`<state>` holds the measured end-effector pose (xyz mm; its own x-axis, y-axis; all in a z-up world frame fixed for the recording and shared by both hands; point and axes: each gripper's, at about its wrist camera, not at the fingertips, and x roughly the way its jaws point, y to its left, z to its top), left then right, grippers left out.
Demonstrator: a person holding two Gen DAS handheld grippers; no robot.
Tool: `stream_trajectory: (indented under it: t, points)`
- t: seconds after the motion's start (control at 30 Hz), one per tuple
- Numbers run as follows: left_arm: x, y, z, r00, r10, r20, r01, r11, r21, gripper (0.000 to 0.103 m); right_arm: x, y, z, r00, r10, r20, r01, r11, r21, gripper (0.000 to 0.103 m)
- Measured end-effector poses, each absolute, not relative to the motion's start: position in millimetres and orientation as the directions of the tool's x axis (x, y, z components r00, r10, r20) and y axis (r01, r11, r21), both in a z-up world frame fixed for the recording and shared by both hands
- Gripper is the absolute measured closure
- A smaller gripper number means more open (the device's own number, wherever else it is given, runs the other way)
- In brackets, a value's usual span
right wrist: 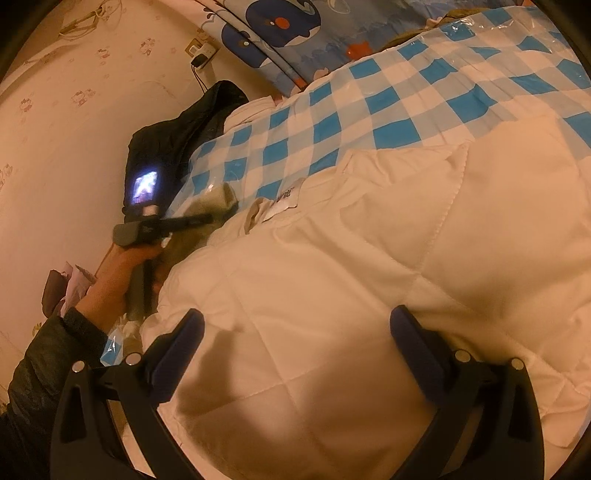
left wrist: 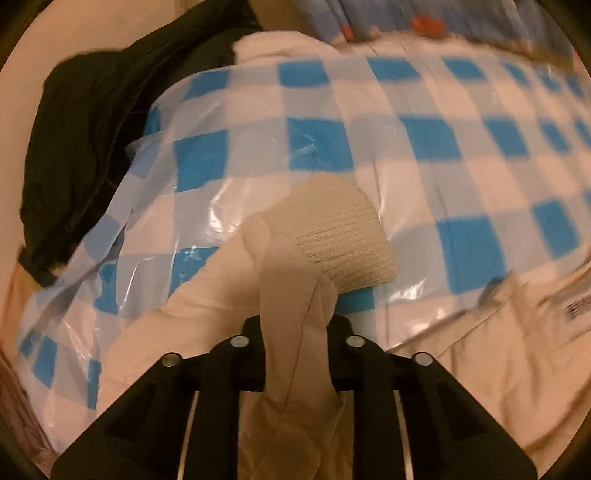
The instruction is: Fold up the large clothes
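Observation:
A white quilted down jacket lies spread on a blue-and-white checked plastic sheet. My left gripper is shut on the jacket's sleeve, whose ribbed beige cuff sticks out past the fingers, lifted over the sheet. The left gripper also shows in the right wrist view, at the jacket's left edge. My right gripper is open and empty, hovering over the jacket's body. A white label shows near the collar.
A black garment is heaped against the wall at the left; it also shows in the left wrist view. A whale-patterned blue fabric lies at the back. A wall socket with a plug is on the wall.

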<state>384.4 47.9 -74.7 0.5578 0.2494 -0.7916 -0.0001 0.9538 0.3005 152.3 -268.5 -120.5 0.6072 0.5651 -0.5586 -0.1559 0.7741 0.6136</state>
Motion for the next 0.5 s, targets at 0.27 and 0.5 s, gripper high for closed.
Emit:
stream_trajectory:
  t: [0.27, 0.5]
  points:
    - [324.1, 102.2, 8.7, 0.665, -0.032, -0.746, -0.012, 0.998, -0.054, 0.09, 151.7, -266.3, -119.9, 0.608, 0.554, -0.568, -0.155, 0.785, 0.6, 0.006]
    - [240.9, 137.8, 82.4, 0.753, -0.222, -0.62, 0.08, 0.965, -0.248, 0.09, 133.9, -244.9, -71.4, 0.639, 0.587, -0.497, -0.276, 0.778, 0.564, 0.006]
